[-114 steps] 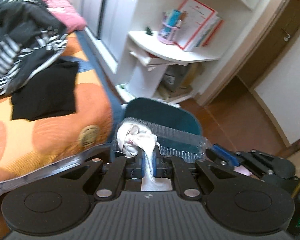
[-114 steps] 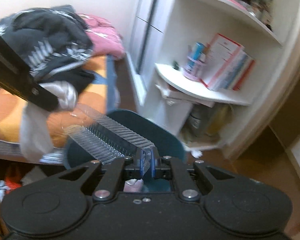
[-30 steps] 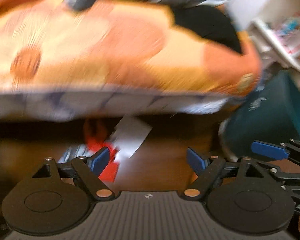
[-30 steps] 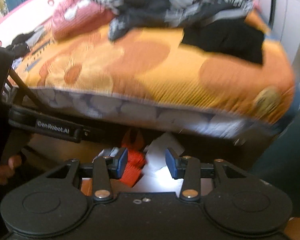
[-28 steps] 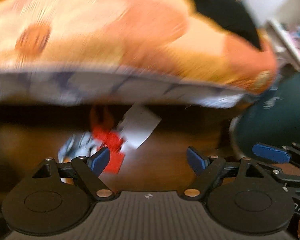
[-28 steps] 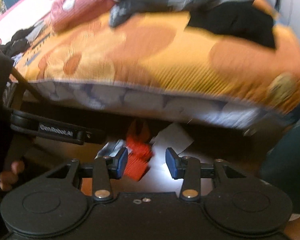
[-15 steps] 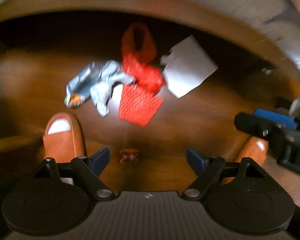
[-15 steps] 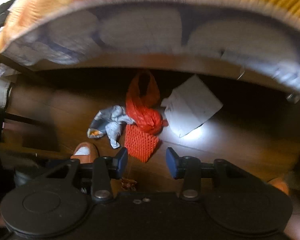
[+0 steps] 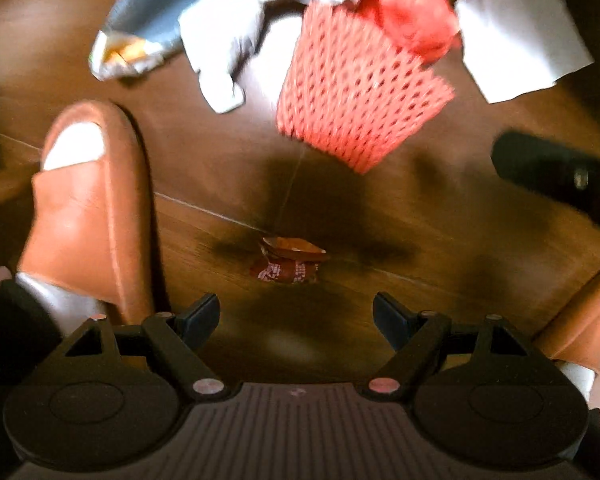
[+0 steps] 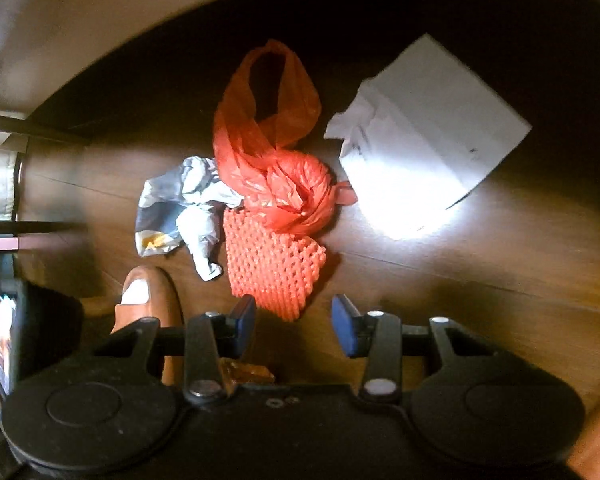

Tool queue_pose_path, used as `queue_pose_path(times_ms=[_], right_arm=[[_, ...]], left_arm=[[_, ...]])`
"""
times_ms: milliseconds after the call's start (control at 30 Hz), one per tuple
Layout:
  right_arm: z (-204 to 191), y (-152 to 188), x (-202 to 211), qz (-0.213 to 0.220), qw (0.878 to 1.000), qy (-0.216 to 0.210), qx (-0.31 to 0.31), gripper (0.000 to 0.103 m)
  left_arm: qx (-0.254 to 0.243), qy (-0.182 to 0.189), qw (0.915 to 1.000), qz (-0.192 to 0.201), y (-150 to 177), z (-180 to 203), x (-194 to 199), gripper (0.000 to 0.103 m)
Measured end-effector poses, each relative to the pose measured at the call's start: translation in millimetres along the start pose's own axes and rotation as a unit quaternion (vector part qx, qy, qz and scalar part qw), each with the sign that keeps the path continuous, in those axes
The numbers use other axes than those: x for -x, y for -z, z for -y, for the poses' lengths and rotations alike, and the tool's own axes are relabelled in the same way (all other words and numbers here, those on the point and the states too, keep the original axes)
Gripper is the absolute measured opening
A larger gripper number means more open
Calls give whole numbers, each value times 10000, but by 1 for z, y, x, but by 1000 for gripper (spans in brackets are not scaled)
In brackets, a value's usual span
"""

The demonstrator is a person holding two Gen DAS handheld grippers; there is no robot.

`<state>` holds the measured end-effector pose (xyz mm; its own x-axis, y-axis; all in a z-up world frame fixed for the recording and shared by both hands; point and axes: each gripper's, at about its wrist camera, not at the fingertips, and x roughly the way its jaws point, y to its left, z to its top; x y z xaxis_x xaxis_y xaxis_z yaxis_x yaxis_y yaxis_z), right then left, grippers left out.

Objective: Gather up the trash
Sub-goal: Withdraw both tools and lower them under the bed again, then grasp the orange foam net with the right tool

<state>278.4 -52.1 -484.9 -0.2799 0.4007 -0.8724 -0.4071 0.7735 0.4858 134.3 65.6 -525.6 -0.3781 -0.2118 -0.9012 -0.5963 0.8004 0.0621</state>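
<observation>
Trash now fills both views on the wooden floor (image 9: 440, 240): having swung down from the bin, the spread, empty left gripper (image 9: 296, 312) hovers over a small wrapper (image 9: 290, 262), the right gripper (image 10: 294, 320), also spread, near the red mesh sleeve (image 10: 272, 268).

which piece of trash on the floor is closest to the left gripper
The small crumpled red wrapper, alone just ahead of the open left gripper; the other trash lies farther off.

Bare wood floor (image 9: 228, 184) surrounds the small wrapper (image 9: 288, 260) — 1 orange slipper (image 9: 88, 208) crowds its left, red netting (image 9: 356, 96) lies beyond.
</observation>
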Motion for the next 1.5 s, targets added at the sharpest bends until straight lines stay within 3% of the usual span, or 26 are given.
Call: queue_pose_path(times_ms=[267,467,533,633,667,700,767,867,933,967,1233,1500], right_arm=[[7,-17,-44,4,9996,-93,264,43],[8,-20,-65,-12,9994,-76,351,43],[10,-20,-67,29,9994,-106,342,42],[11,-19,-67,78,9991,-217,347,39],[10,-18,-67,94,9990,-233,369,28],[10,-19,-68,69,9988,-295,373,10],[12,-19,-67,58,9987,-419,276,10],[9,-17,-62,163,9984,-445,315,9],[9,-15,-56,200,9984,-401,340,9],[9,-14,-52,213,9985,-377,337,9],[9,-1,-5,391,9986,-185,312,9],[-20,7,65,629,9923,313,1022,8]], left_arm=[[101,-78,9990,-438,-8,-4,-49,84],[14,-143,9986,-514,-11,-3,-68,83],[4,-143,9985,-528,-12,-3,-71,67],[21,-70,9986,-526,-11,-1,-71,52],[9,-58,9987,-510,-11,-2,-70,49],[-2,-63,9987,-505,-11,-1,-70,42],[18,-15,9988,-488,-11,-2,-70,34],[25,65,9990,-431,-13,-3,-67,30],[6,120,9991,-410,-13,-2,-65,15],[11,167,9990,-421,-12,-3,-64,13],[-43,151,9992,-358,-14,-4,-42,8],[-157,224,9995,170,-11,2,12,8]])
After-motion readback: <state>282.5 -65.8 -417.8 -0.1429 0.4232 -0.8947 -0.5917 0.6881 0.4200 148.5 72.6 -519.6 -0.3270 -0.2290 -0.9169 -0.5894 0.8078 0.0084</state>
